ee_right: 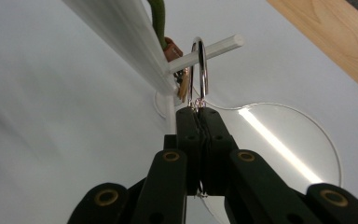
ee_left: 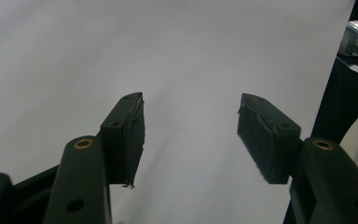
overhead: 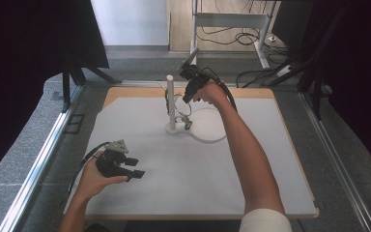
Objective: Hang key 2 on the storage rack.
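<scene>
1. On the left, our left tool (overhead: pixel 134 167) rests low over the white surface (overhead: pixel 140 203), near its front edge, with its jaws spread wide and nothing between them; in the left gripper view we see bare sheet between the two pads (ee_left: pixel 129 135). We judge this hand idle for now
2. Moving toward the middle, the white stand (overhead: pixel 170 101) rises from its round base on the surface. A thin white peg (ee_right: pixel 207 49) sticks out sideways from the post, and a green cord and a few small trinkets, too small to tell apart, hang close to the post
3. The metal ring (ee_right: pixel 199 70) is the thing in hand. In the right gripper view it sits threaded over the peg, close to the post
4. Further right, our right tool (ee_right: pixel 198 109) has its jaws pressed together, pinching the small clasp at the ring's lower edge, with the hand raised just beside the post
5. We judge the hanging nearly done: the ring is already over the peg. What is left is to let go and draw the right tool clear without dragging the ring back off
6. A clear round disc (overhead: pixel 211 126) lies flat on the surface to the right of the base, untouched
</scene>
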`<state>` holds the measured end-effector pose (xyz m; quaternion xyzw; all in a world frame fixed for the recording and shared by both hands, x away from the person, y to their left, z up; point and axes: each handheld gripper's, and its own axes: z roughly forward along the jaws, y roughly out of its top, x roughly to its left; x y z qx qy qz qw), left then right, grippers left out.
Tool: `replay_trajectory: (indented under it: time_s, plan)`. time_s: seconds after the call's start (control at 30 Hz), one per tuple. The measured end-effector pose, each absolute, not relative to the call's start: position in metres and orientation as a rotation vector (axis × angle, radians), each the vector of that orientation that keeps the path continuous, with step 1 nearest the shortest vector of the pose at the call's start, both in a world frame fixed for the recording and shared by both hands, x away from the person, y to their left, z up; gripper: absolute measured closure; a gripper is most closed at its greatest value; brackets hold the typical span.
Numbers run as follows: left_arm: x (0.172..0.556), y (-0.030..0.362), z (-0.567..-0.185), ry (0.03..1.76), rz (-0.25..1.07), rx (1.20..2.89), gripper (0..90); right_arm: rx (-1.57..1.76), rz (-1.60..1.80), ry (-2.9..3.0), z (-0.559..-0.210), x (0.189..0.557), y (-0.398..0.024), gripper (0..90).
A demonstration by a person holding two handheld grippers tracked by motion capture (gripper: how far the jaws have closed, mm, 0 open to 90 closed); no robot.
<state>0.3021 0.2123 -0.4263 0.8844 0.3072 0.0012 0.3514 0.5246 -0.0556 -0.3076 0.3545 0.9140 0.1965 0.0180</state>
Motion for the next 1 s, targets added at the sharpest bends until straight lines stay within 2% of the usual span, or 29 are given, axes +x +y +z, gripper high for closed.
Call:
replay_trajectory:
  time_s: [0.37,0.63,0.8,1.0]
  plan:
    - [0.301,0.212,-0.427,0.797,0.008,2.287,42.1,1.078,0.673,2.873,-0.317,0.520,-0.060,82.9]
    - [0.300,0.212,-0.426,0.797,0.014,2.288,42.1,1.093,0.730,2.847,-0.312,0.515,-0.074,73.4]
    - [0.299,0.212,-0.426,0.802,0.017,2.287,42.0,1.106,0.760,2.815,-0.309,0.507,-0.086,61.9]
    - [0.298,0.212,-0.426,0.814,0.018,2.275,41.9,1.099,0.835,2.779,-0.311,0.487,-0.107,56.7]
